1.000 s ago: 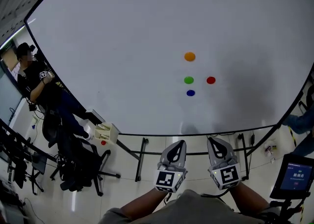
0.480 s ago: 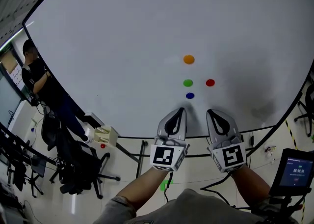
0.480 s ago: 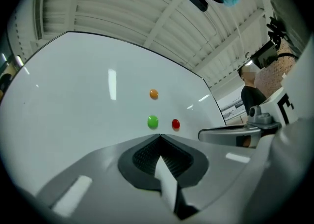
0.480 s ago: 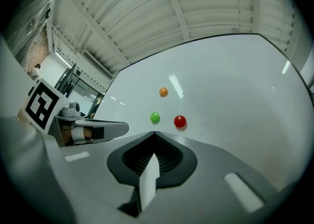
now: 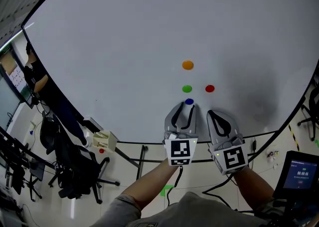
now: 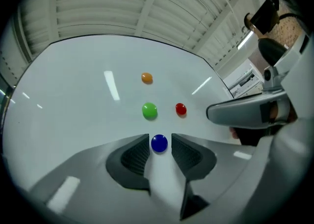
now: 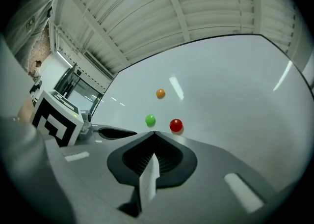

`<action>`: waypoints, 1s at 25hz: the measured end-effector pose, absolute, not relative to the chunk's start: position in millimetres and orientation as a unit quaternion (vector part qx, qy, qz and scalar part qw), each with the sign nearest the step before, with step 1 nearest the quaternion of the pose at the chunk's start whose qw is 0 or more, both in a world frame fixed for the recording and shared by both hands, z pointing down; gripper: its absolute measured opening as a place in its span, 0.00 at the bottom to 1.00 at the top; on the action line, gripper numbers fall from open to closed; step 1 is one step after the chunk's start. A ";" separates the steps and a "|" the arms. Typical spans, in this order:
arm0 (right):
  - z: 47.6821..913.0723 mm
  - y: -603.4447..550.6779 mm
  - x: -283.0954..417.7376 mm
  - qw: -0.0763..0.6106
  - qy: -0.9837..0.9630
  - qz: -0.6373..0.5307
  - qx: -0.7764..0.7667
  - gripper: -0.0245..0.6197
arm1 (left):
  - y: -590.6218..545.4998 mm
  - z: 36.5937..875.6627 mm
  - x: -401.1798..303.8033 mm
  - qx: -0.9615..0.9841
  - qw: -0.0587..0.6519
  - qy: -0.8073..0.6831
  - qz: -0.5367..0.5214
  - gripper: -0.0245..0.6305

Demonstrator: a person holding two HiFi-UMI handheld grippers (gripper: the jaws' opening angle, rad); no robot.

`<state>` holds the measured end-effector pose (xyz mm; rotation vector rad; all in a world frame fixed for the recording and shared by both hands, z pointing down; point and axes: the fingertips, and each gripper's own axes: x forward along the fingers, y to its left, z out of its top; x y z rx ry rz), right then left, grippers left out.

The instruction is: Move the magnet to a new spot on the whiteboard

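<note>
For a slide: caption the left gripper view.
Left tongs, jaws just opened, with the blue magnet on the whiteboard between their tips.

Four magnets sit on the whiteboard (image 5: 124,47), right of the frame's centre. The top magnet (image 5: 187,64) is highest, the left magnet (image 5: 187,88) straight below it, the right magnet (image 5: 210,88) beside that, and the lowest magnet (image 5: 189,101) just under the left one. At bottom centre the left claw (image 5: 183,107), its jaws just opened, has the lowest magnet between its parted tips, untouched, and the right claw (image 5: 215,115) is just beside it on the right.
</note>
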<state>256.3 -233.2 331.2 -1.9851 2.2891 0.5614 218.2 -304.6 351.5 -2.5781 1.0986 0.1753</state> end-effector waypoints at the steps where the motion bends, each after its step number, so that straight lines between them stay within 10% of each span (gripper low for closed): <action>1: 333.2 -233.5 257.0 0.027 0.742 0.187 -0.643 0.05 | -307.9 354.9 218.4 -0.902 0.168 0.393 0.055 0.26; 25: 341.3 -226.6 264.6 0.039 0.775 0.183 -0.604 0.05 | -313.6 358.4 215.0 -0.866 0.168 0.469 0.039 0.22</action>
